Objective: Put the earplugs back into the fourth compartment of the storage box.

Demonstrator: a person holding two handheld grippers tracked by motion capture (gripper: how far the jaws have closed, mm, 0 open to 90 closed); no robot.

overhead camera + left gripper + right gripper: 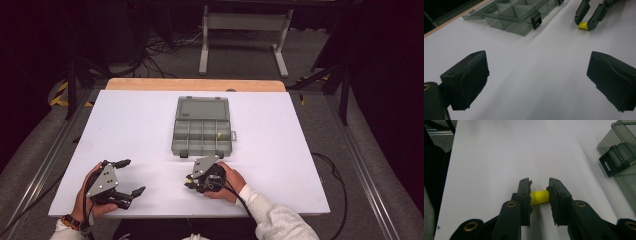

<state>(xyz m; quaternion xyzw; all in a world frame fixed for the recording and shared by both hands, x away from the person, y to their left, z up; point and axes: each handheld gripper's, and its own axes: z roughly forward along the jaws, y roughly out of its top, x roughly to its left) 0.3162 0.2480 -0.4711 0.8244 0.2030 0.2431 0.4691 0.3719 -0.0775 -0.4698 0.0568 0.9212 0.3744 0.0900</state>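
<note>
A small yellow cylinder (539, 197) lies on the white table (130, 125) just in front of the person, and my right gripper (539, 188) is shut on it, a pad pressing on each end. The left gripper view shows the same grip from the side: the right gripper (584, 23) points down with the yellow cylinder (582, 25) at its tips. My left gripper (536, 80) rests low over the table at the near left (135, 176), its jaws wide open with nothing between them. My right gripper (188, 181) sits near the middle of the front edge.
A clear grey compartment box (176, 136) stands open in the middle of the table, lid folded back, latches toward the person. One compartment holds a small yellow piece (218, 135). The box corner (621, 157) lies just right of my right gripper. A wooden strip (195, 84) borders the far edge.
</note>
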